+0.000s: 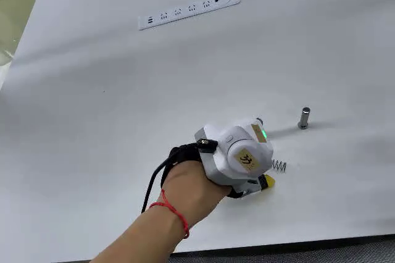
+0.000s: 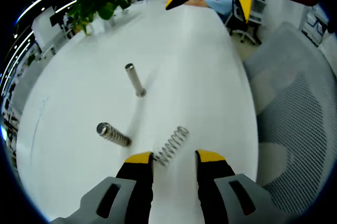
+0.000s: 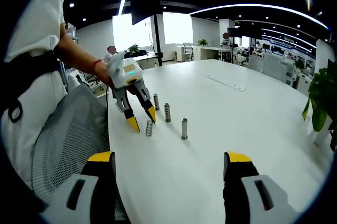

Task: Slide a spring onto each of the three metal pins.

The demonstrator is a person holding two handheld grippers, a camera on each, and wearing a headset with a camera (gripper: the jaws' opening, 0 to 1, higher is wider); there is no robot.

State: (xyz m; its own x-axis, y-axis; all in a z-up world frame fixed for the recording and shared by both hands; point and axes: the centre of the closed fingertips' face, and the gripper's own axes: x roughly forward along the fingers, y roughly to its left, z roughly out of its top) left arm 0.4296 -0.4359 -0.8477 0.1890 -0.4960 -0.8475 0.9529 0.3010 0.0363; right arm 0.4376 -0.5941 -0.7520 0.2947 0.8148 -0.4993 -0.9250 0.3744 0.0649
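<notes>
Step in hand: pick-up of the loose steel coil spring (image 2: 172,145), judged not yet gripped.
Left gripper (image 2: 175,156): grey body, yellow-tipped jaws moderately open and holding nothing. It sits low over the white desk (image 1: 123,121).
Right gripper (image 3: 169,156): jaws spread wide and empty. It is held well apart from the work and faces it across the desk.
Spring position: flat on the desk. In the left gripper view its near end lies just beside the inner face of the left-hand jaw tip, and its far end lies beyond both tips. Contact with that tip cannot be confirmed.
Spring axis: runs forward and off to the right from the jaws, at a slant and not square across the gap.
Nearer hand: the left, by a clear margin.
Bare steel pin (image 2: 135,79): upright, ahead of the jaws, beyond the spring and apart from it.
Coil-wrapped steel pin (image 2: 112,133): ahead and to the left of the jaws. Its ribbed surface suggests a spring already fitted.
Further ribbed upright (image 3: 156,101): stands close behind the left gripper's jaws and is judged to be a second fitted pin.
Progress: one pin appears to remain.
Next move calls for: centring the gap over the coils, then a light closure across them.
Risk: the off-centre spring may roll or skid out, and a hard pinch may deform it.
</notes>
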